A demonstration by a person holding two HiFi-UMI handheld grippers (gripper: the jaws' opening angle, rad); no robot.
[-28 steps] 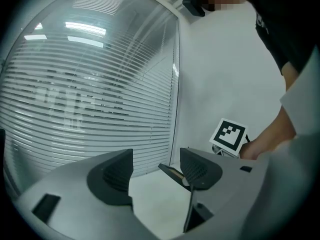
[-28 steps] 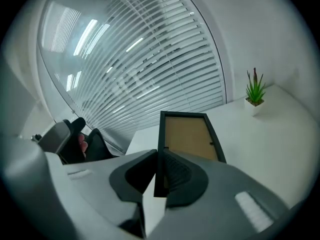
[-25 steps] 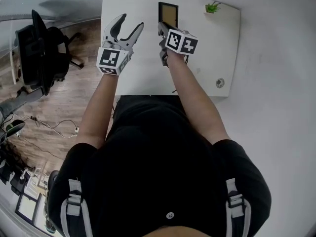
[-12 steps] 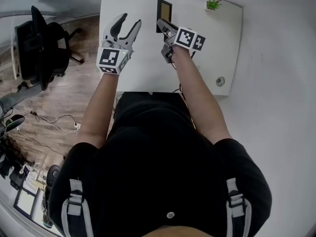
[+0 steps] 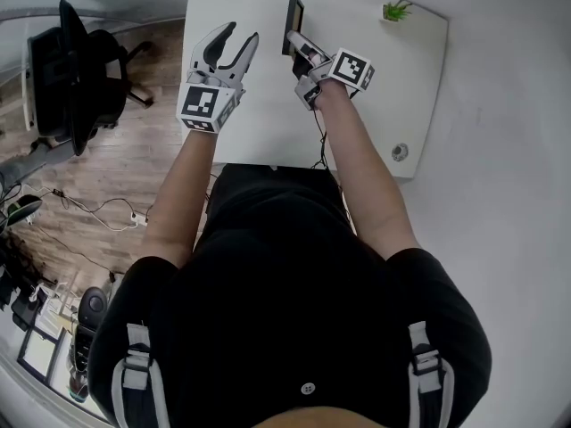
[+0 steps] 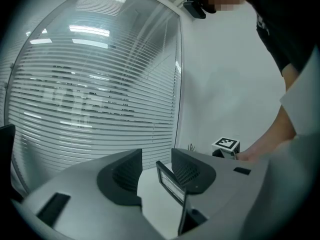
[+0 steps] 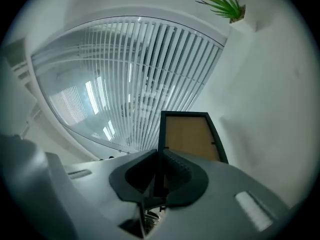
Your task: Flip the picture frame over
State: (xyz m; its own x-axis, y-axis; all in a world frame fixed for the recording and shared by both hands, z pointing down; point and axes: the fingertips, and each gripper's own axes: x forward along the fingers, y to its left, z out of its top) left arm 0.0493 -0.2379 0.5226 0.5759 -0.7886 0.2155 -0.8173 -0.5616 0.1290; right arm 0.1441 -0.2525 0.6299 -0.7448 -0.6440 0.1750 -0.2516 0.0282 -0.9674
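Observation:
The black picture frame (image 5: 293,23) stands on its long edge on the white table (image 5: 384,87), thin side up in the head view. My right gripper (image 5: 298,43) is shut on the frame's near edge. In the right gripper view the frame's brown backing (image 7: 189,136) rises beyond the gripper (image 7: 159,176), with the rim pinched between the pads. My left gripper (image 5: 238,37) hovers a little left of the frame, its jaws closing with nothing between them. The left gripper view shows the tilted frame (image 6: 172,185) just beyond the gripper (image 6: 156,170).
A small potted plant (image 5: 395,10) sits at the table's far right corner, and a round cable grommet (image 5: 400,152) near its front right. A black office chair (image 5: 76,69) stands on the wood floor to the left. A glass wall with blinds (image 6: 90,94) lies behind the table.
The frame went from lying flat to standing on its edge as my right gripper rolled. My left gripper's jaws have narrowed; the hand stayed put.

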